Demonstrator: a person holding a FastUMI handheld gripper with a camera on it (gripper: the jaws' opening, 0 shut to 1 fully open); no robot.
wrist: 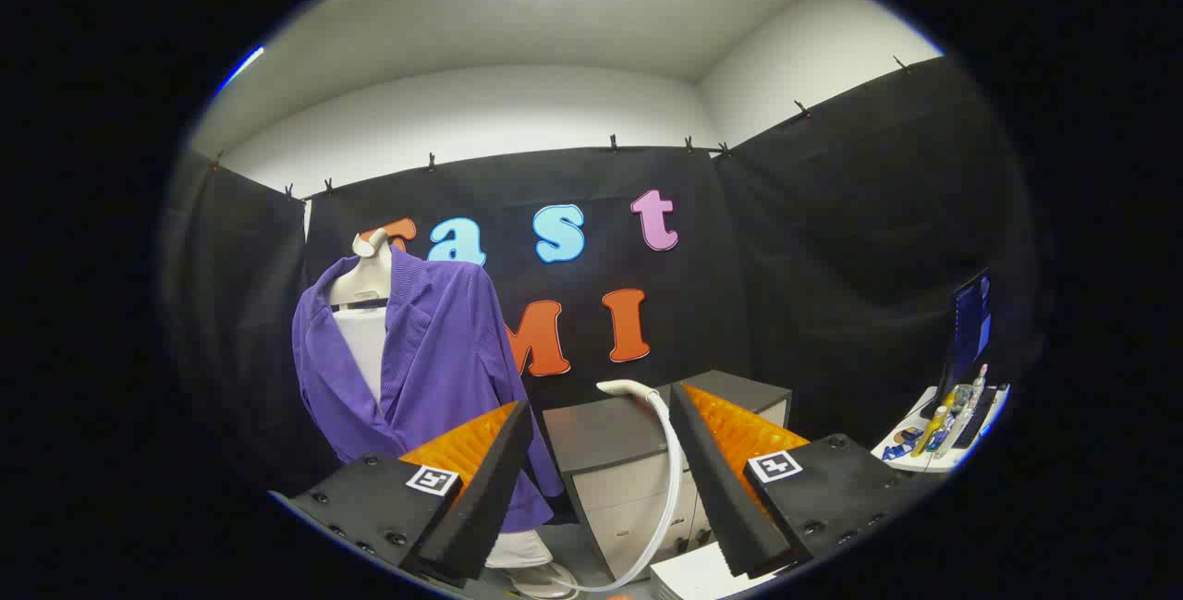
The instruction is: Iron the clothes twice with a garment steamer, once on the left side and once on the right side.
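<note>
- A purple garment (434, 360) hangs open on a white mannequin torso (362, 304), beyond the claw's left finger (481, 480).
- The claw (601, 452) is spread wide, gripping nothing.
- The white steamer head (628, 388) and its curved hose (667, 489) lie on a grey cabinet (610, 434), between the fingers and nearer the right one.
- Far right, a surface (910, 461) carries a monitor (966, 327) and small clutter.

I see a grey cabinet (638, 461) standing against the black cloth wall (832, 239). Off to the right, a monitor (969, 327) stands on a white bench (910, 461) among small bottles (935, 424).
</note>
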